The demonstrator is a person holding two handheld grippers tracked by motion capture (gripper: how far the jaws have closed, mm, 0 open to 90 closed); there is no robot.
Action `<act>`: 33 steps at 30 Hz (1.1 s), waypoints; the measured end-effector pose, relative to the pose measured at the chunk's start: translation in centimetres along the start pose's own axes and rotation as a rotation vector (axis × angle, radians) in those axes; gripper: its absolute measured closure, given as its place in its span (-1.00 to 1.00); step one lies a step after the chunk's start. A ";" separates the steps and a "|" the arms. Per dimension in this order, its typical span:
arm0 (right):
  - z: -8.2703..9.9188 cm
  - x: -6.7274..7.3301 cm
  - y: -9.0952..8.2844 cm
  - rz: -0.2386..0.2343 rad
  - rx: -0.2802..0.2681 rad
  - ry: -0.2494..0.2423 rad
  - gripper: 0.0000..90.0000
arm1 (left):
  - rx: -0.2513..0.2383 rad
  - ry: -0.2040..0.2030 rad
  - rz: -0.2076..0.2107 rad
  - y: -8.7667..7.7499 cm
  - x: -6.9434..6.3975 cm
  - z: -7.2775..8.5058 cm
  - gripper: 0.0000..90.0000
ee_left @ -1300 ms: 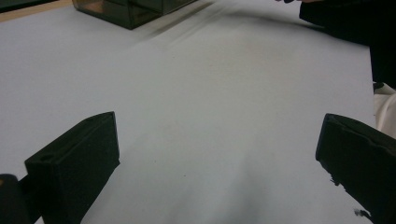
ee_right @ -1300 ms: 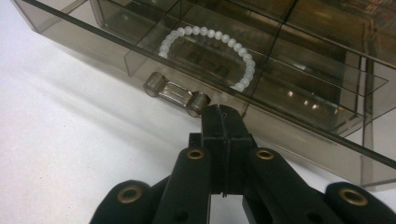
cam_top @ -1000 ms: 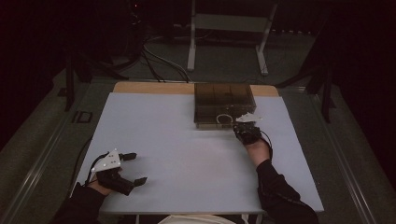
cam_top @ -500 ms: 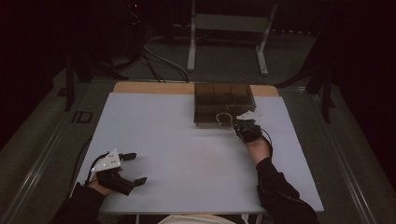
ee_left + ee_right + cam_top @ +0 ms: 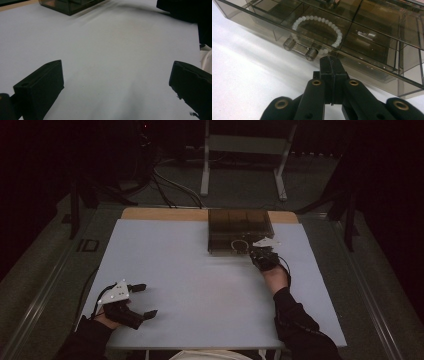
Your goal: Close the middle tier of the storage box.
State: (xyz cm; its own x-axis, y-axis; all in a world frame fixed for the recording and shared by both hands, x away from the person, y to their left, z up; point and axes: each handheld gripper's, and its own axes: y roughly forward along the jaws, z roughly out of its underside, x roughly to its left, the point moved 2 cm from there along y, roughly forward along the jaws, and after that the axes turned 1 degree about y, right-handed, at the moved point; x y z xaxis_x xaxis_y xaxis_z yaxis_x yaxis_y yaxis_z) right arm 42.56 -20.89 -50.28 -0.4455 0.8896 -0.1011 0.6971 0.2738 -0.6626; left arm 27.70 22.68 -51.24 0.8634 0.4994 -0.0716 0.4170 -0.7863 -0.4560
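Note:
A smoky see-through drawer box (image 5: 240, 222) stands at the table's far middle; in the left gripper view a corner of the box (image 5: 71, 5) is at the top. A white bead bracelet (image 5: 319, 31) lies in its front compartment, and in the high view the bracelet (image 5: 239, 245) is a pale ring. My right gripper (image 5: 330, 59) is shut with nothing between its jaws, its tip against the box front just right of the drawer handle (image 5: 300, 49). From above, the right gripper (image 5: 254, 252) sits at the box's front right corner. My left gripper (image 5: 145, 300) rests open near the front left edge, and in its own view the left gripper (image 5: 117, 82) has bare table between its jaws.
The white table top (image 5: 200, 280) has a wooden strip (image 5: 160, 213) along its far edge. Behind the table stand a metal frame (image 5: 245, 165) and floor cables (image 5: 170, 185). The person's dark right sleeve (image 5: 295, 325) lies on the table's front right.

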 end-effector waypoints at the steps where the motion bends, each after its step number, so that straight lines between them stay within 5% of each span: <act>1: 0.0 0.0 0.0 0.000 -0.001 0.002 0.99 | -0.001 -0.001 0.000 0.0 0.0 0.0 -0.98; 33: -0.3 -0.4 0.5 0.004 -0.002 0.007 0.99 | -0.007 -0.006 0.002 -0.1 0.0 0.0 -0.98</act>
State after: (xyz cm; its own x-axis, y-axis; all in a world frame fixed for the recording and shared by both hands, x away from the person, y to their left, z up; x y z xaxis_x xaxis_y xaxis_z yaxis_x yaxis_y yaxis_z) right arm 43.27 -20.97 -50.33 -0.4388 0.8931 -0.0988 0.7002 0.2709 -0.6606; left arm 27.73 22.73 -51.19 0.8627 0.4996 -0.0781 0.4168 -0.7899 -0.4498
